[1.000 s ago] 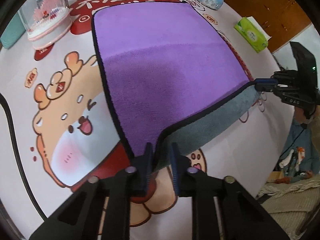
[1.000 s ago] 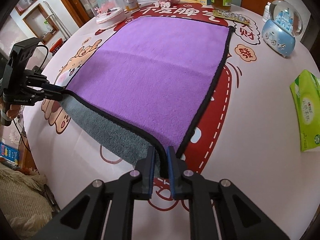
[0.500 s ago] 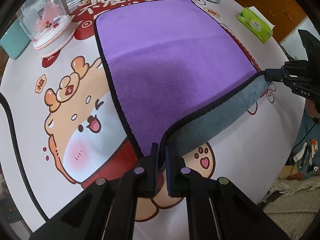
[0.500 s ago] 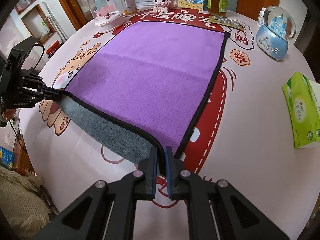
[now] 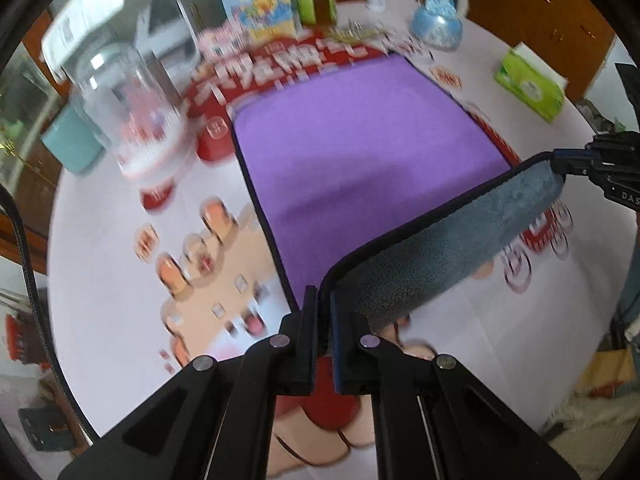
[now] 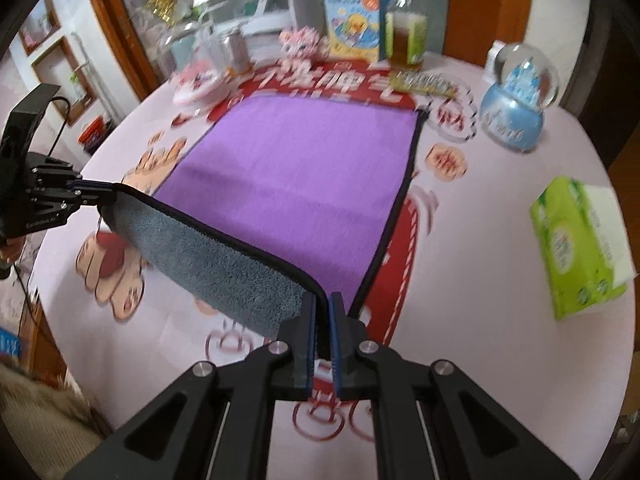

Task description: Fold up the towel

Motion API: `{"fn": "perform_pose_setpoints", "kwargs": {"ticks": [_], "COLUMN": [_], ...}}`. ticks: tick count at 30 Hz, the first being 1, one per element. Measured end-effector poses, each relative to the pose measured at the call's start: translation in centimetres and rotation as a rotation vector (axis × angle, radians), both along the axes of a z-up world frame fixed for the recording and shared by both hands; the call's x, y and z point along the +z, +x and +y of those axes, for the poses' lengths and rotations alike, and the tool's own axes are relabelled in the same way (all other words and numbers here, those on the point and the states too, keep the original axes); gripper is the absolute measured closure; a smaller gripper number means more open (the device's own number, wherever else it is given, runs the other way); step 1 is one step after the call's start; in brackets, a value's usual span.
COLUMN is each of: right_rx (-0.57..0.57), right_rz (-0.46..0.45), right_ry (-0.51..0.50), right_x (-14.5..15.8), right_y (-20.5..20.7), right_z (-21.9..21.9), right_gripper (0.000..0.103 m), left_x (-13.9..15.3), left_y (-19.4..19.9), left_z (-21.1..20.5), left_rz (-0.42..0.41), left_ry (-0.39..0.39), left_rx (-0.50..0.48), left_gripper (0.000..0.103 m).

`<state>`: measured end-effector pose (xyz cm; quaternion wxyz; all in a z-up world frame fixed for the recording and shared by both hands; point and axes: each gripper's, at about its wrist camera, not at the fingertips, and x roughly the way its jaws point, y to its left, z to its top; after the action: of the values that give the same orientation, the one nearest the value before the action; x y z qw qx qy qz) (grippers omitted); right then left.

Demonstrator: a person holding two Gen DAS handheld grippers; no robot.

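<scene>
Towel (image 5: pixel 360 168) corners are pinched tight by the left gripper (image 5: pixel 324 320) and right gripper (image 6: pixel 322 320), near edge lifted off the table (image 6: pixel 480 280). First fold is begun; next, that edge should be carried to the far edge.

Count: 1 towel (image 6: pixel 296 184), 2 hand-held grippers (left hand-held gripper (image 5: pixel 324 312), right hand-held gripper (image 6: pixel 323 316)), 1 tissue pack (image 6: pixel 580 244), 1 snow globe (image 6: pixel 516 100), 1 bottle (image 6: pixel 406 36).

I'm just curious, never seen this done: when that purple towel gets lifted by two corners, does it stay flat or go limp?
Probably limp: the towel sags in a curve between the left gripper and right gripper. It looks plush and fairly thick, so likely not slippery in the pads. The far part lies flat on the table, so it should drape over readily.
</scene>
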<state>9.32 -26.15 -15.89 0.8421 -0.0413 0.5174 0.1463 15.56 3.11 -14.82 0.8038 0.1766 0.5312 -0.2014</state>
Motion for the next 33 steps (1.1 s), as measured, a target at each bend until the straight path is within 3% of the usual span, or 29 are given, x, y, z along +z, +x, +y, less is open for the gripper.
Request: {"fn": "perform_pose_setpoints", "kwargs": {"ticks": [8, 14, 21, 29, 30, 31, 33], "right_rx": [-0.082, -0.171, -0.242, -0.282, -0.29, -0.297, -0.311], "right_rz": [-0.113, -0.17, -0.153, -0.108, -0.104, -0.1, -0.104], "right_ry": [-0.077, -0.111, -0.144, -0.171, -0.179, -0.182, -0.181], "right_x": [2.3, 3.1, 0.6, -2.7, -3.0, -3.2, -3.2], "right_y": [6.5, 12.9, 19.1, 22.6, 22.8, 23.0, 23.2], "right_z": [0.1, 0.2, 0.5, 0.8, 0.8, 0.7, 0.7], "right_gripper": [0.097, 0.097, 0.097, 0.096, 0.095, 0.092, 0.084], "left_x": [1.4, 0.6, -2.2, -5.3, -5.6, -5.8, -5.9], "left_y": [7.8, 13.4, 18.8, 21.3, 21.5, 21.8, 21.8], "left_z": [-1.7, -3.2, -4.3, -5.4, -5.4, -5.4, -5.2], "left_rz": [-0.129, -0.171, -0.177, -0.15, -0.141, -0.126, -0.116], "left_ry": [0.035, 0.053, 0.086, 0.101, 0.094, 0.081, 0.051], "left_rx": [0.117, 0.195, 0.251, 0.289, 0.297, 0.307, 0.33], "left_gripper": [0.099, 0.099, 0.099, 0.095, 0.083, 0.058, 0.026]}}
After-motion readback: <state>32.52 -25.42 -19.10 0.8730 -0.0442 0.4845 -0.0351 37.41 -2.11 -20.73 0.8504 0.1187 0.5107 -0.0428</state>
